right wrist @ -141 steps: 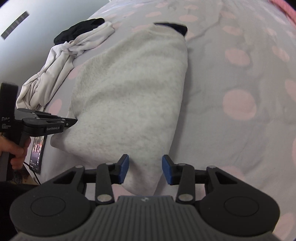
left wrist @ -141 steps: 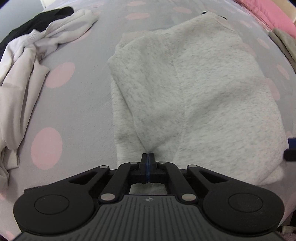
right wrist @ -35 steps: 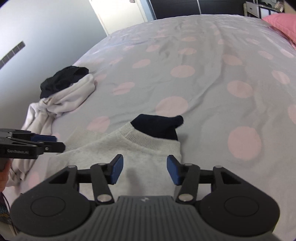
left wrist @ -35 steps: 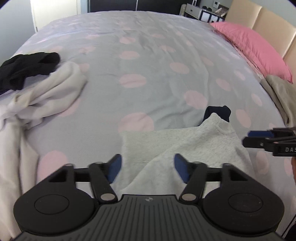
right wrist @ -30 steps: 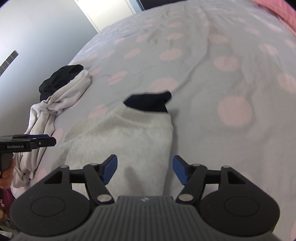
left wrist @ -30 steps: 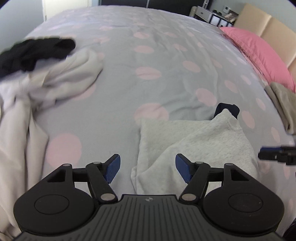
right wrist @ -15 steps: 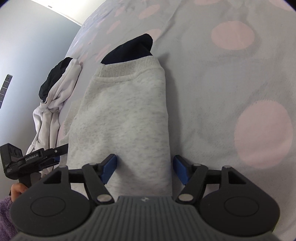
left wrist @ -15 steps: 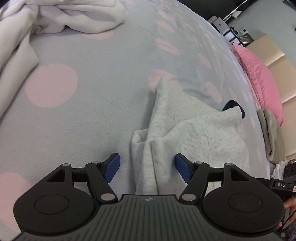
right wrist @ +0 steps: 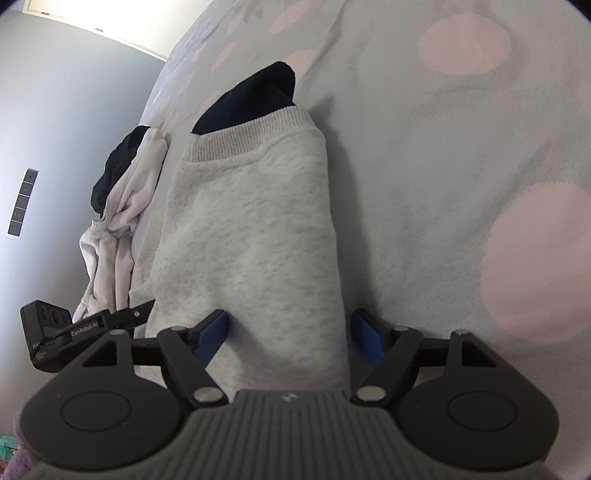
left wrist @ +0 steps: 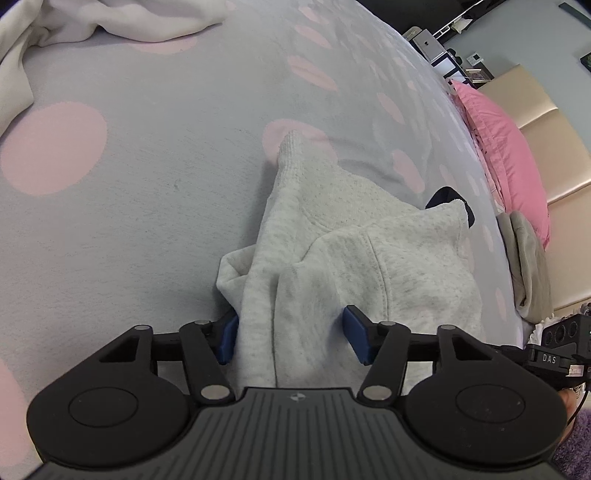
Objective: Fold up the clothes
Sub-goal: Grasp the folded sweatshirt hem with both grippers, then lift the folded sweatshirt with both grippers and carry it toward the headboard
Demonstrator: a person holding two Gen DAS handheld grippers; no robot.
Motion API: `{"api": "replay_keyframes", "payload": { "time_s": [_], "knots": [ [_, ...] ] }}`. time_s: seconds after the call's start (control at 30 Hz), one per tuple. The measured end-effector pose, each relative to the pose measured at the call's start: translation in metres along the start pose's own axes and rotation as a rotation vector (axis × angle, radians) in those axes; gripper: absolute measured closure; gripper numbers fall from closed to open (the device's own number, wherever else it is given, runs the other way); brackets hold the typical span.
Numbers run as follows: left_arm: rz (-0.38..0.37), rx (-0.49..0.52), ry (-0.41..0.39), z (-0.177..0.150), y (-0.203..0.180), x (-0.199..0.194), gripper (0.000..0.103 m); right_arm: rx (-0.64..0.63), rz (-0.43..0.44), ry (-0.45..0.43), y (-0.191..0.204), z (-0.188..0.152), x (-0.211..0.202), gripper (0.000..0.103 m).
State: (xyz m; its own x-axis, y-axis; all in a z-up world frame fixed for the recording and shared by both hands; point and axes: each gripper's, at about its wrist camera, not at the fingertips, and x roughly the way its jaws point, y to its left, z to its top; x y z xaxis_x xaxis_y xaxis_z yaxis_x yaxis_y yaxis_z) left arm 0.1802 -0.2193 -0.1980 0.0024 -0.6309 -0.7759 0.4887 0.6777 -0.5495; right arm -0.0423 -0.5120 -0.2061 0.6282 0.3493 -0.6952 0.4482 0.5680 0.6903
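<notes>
A light grey sweatshirt (left wrist: 354, 251) lies folded on the polka-dot bed, with a dark navy piece (left wrist: 448, 195) poking out at its far end. My left gripper (left wrist: 291, 334) is open, its blue pads straddling the near left edge of the sweatshirt. In the right wrist view the sweatshirt (right wrist: 251, 236) runs away from me, ribbed hem and navy piece (right wrist: 251, 98) at the far end. My right gripper (right wrist: 290, 338) is open, jaws on either side of the sweatshirt's near right edge. The left gripper (right wrist: 92, 325) shows at the left there.
A pile of white and black clothes (right wrist: 118, 199) lies at the bed's left edge, also in the left wrist view (left wrist: 92, 22). A pink pillow (left wrist: 506, 147) and a folded beige garment (left wrist: 528, 266) lie by the headboard. The grey bedspread (left wrist: 147, 184) has pink dots.
Both grippers have dropped lower and moved onto the sweatshirt's near edge, so it now sits between their open jaws. The sweatshirt lies folded shorter than 4.7 s ago.
</notes>
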Motion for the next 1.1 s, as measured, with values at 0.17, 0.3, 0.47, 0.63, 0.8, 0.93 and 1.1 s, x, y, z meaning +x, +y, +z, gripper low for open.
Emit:
{"api": "replay_keyframes", "payload": {
  "time_s": [0.17,0.3,0.47,0.63,0.8,0.93,1.1],
  "knots": [
    [0.009,-0.001,-0.021,-0.004,-0.007,-0.002,0.068,0.043,0.052,-0.02,-0.003,0.0,0.004,0.052],
    [0.052,0.043,-0.048,-0.008,-0.022,-0.011,0.081,0.035,0.073,-0.045,0.0,-0.003,-0.007,0.069],
    [0.052,0.068,-0.088,-0.012,-0.036,-0.033,0.084,0.0,0.095,-0.074,0.014,-0.007,-0.028,0.078],
    [0.042,0.101,-0.145,-0.02,-0.055,-0.06,0.084,-0.04,0.121,-0.116,0.029,-0.015,-0.053,0.078],
    [0.013,0.15,-0.215,-0.024,-0.092,-0.085,0.084,-0.061,0.135,-0.186,0.041,-0.023,-0.095,0.078],
    [-0.036,0.19,-0.251,-0.021,-0.131,-0.099,0.084,-0.069,0.135,-0.261,0.049,-0.032,-0.141,0.078],
    [-0.116,0.298,-0.257,-0.015,-0.212,-0.102,0.084,-0.062,0.122,-0.394,0.049,-0.044,-0.223,0.078]
  ]
}}
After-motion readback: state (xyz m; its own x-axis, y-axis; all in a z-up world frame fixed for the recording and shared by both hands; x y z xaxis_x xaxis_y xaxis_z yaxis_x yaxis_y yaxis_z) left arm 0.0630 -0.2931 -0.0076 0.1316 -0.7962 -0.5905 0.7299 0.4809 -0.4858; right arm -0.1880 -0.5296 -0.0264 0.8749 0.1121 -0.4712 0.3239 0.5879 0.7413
